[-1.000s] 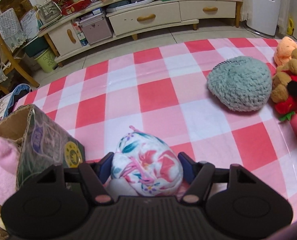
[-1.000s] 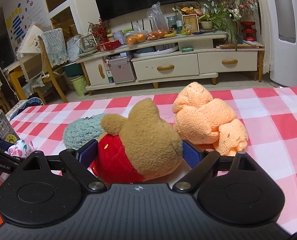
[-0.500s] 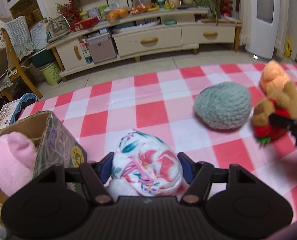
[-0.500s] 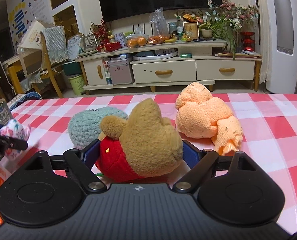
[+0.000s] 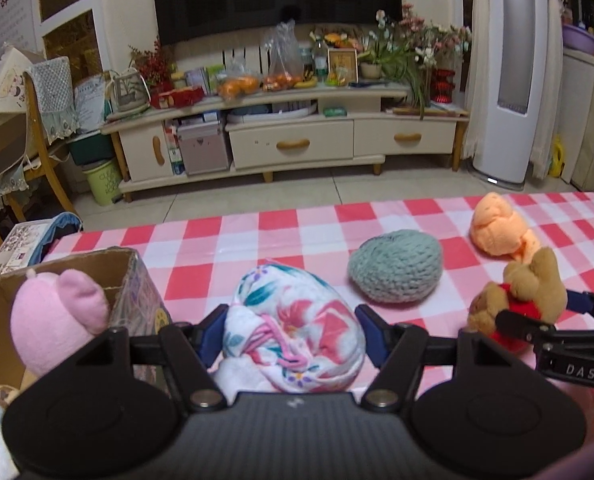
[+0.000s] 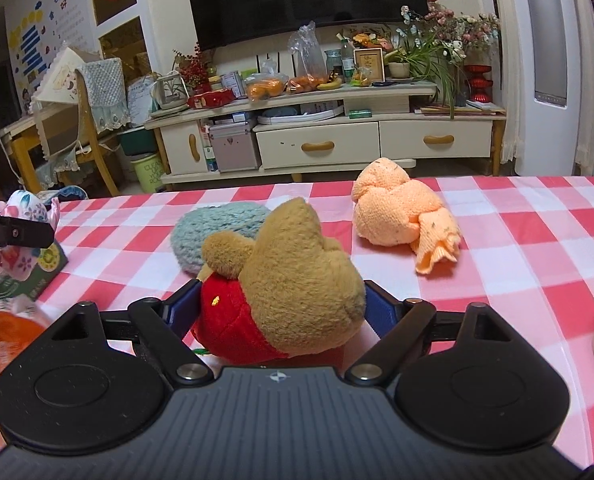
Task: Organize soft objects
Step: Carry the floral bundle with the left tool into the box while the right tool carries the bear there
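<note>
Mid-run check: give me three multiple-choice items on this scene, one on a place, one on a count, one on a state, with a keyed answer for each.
1. Where is the pink plush toy?
A. in the cardboard box
B. on the checked tablecloth
C. on the floor

2. How many soft things lie loose on the cloth, ungripped?
A. one
B. two
C. four

3. What does the left gripper hold?
A. nothing
B. the brown bear in a red shirt
C. the floral cloth bundle

Answers: 1 A, it sits inside the box walls. 2 B, the grey-green knitted ball and the orange knitted bundle. 3 C, both pads press its sides.
</note>
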